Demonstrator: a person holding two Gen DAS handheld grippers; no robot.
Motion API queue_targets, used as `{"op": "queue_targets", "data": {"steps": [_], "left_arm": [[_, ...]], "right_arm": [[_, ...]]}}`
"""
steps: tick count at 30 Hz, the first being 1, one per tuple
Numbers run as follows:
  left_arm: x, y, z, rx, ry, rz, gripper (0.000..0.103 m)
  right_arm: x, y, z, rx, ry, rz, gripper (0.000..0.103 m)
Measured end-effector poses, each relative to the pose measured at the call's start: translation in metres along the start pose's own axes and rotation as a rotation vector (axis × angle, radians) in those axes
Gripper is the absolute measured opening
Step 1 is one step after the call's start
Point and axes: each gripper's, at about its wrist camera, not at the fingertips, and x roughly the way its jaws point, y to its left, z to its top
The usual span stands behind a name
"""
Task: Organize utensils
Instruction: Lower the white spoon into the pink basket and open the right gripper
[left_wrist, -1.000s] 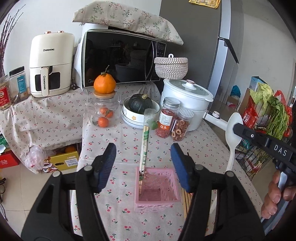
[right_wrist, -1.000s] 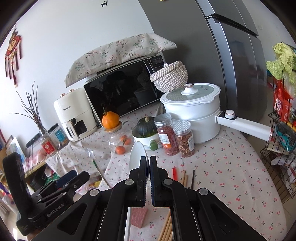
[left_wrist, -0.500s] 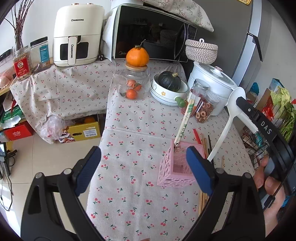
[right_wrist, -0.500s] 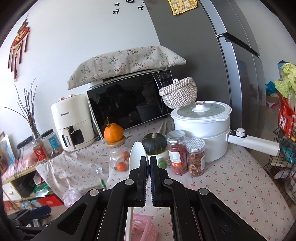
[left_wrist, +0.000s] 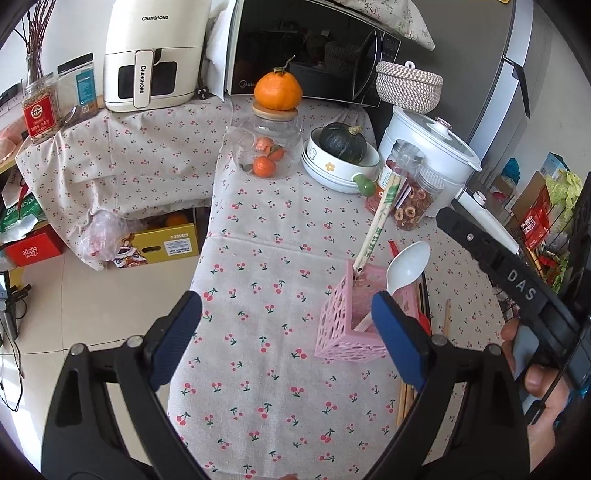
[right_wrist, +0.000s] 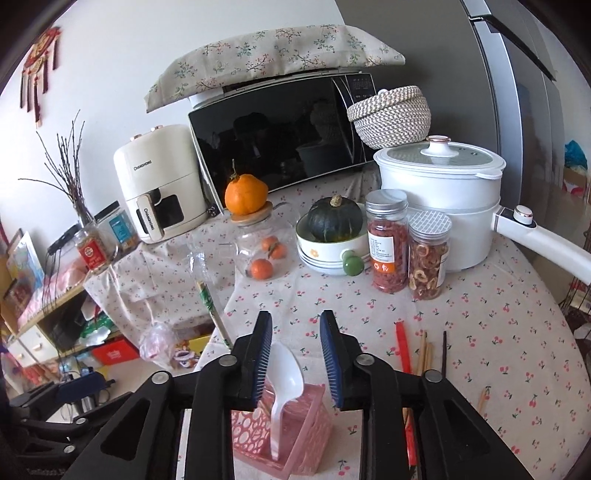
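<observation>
A pink perforated basket (left_wrist: 341, 325) stands on the cherry-print table; it also shows in the right wrist view (right_wrist: 295, 439). A white plastic spoon (left_wrist: 406, 269) stands in it, bowl up, also in the right wrist view (right_wrist: 284, 380). A wrapped pair of chopsticks (left_wrist: 378, 221) leans in the basket's far corner. My right gripper (right_wrist: 295, 332) is open just above the spoon, not touching it. My left gripper (left_wrist: 288, 332) is open and empty, left of and in front of the basket. Loose chopsticks (right_wrist: 424, 354) and a red utensil (right_wrist: 400, 343) lie right of the basket.
At the back stand a glass jar (left_wrist: 267, 155) with an orange on top, a bowl with a green squash (left_wrist: 341, 155), two spice jars (right_wrist: 406, 251), a white pot (right_wrist: 439, 184) with a long handle, a microwave (left_wrist: 306, 55) and an air fryer (left_wrist: 151, 55). The table's left edge drops to the floor.
My right gripper has lowered the spoon into the basket and opened, letting it go. My left gripper has drawn back and to the left, staying open.
</observation>
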Motion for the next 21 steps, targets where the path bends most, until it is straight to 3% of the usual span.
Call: {"op": "queue_targets", "data": {"steps": [7,14,21], "left_arm": [[0.003,-0.013,-0.01,0.008,0.064,-0.052,0.093],[0.004,-0.04,-0.029,0.088,0.13,-0.091,0.093],[0.015,-0.061,-0.052,0.123,0.214,-0.108,0.093]], "right_arm": [[-0.046,-0.034,0.018,0.076,0.03,0.011,0.075],[-0.075,-0.076,0.004,0.115,0.16,-0.09,0.081],[-0.065,-0.121,-0.03,0.191,0.304,-0.193,0.081]]}}
